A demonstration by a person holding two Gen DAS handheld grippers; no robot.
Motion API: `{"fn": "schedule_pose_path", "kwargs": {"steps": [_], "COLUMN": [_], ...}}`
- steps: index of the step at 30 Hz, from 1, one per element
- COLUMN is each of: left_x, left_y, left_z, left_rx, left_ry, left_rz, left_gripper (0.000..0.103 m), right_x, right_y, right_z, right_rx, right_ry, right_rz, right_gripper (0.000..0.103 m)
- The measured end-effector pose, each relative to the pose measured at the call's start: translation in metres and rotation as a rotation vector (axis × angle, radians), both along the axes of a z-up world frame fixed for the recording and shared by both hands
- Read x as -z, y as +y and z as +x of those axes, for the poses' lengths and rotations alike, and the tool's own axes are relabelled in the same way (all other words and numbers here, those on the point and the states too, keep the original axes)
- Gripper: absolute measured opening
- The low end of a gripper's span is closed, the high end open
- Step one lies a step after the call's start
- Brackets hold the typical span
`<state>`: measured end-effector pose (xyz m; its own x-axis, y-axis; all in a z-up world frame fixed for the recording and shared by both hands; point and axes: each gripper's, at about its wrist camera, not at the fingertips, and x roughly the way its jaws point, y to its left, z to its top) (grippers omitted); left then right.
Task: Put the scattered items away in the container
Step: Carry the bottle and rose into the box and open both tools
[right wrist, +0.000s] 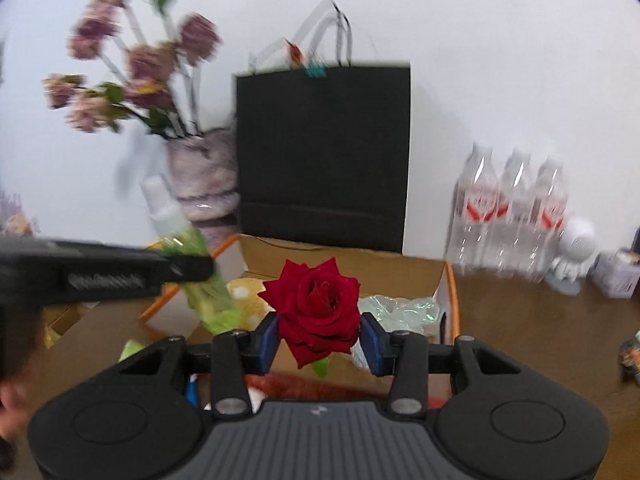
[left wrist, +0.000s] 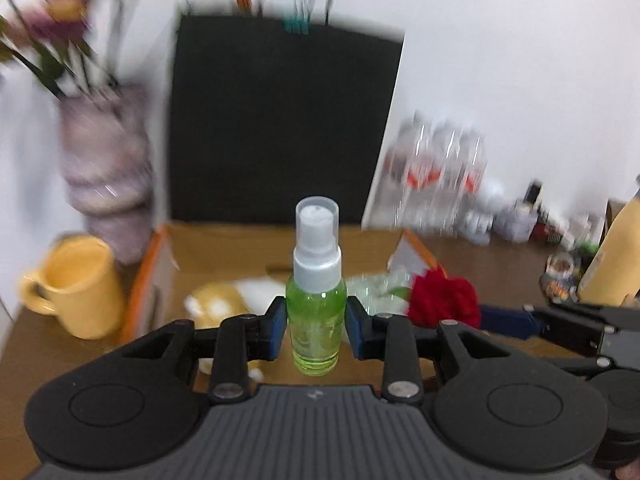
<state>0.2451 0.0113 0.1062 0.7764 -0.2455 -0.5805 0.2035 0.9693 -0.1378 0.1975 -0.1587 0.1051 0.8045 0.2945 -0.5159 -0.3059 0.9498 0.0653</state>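
My left gripper [left wrist: 316,322] is shut on a green spray bottle [left wrist: 316,312] with a clear cap, held upright above the open cardboard box [left wrist: 224,248]. The bottle [right wrist: 192,256] and the left gripper [right wrist: 192,268] also show at the left of the right wrist view. My right gripper [right wrist: 319,334] is shut on a red rose [right wrist: 318,308], also over the box [right wrist: 344,260]; the rose [left wrist: 442,300] appears right of the bottle in the left wrist view. Inside the box lie a yellow-and-white soft item [left wrist: 218,300] and crumpled clear wrap [right wrist: 400,308].
A black paper bag [right wrist: 324,152] stands behind the box. A vase of dried flowers [right wrist: 200,176] and a yellow mug [left wrist: 80,284] are to the left. Clear water bottles [right wrist: 512,216], a white figurine [right wrist: 572,256] and small clutter stand to the right on the wooden table [right wrist: 540,328].
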Motion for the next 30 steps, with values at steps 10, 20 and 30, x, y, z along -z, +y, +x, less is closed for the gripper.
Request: {"fn": "schedule_pose_path", "kwargs": {"steps": [10, 20, 30], "left_x": [0.025, 0.045, 0.037], "left_y": [0.033, 0.038, 0.042], "left_z": [0.011, 0.023, 0.010], "left_rx": [-0.131, -0.161, -0.121], "left_ry": [0.007, 0.167, 0.153], "left_rz": [-0.002, 0.158, 0.128], "left_gripper": [0.093, 0.100, 0.102], "right_x": [0.042, 0.056, 0.045], "right_y": [-0.020, -0.016, -0.020], "right_z": [0.083, 0.086, 0.080], "right_rx": [0.122, 0.145, 0.132], "right_ry": [0.246, 0.394, 0.408], "right_rz": [0.036, -0.058, -0.043], "right_gripper": [0.083, 0.095, 0.097]}}
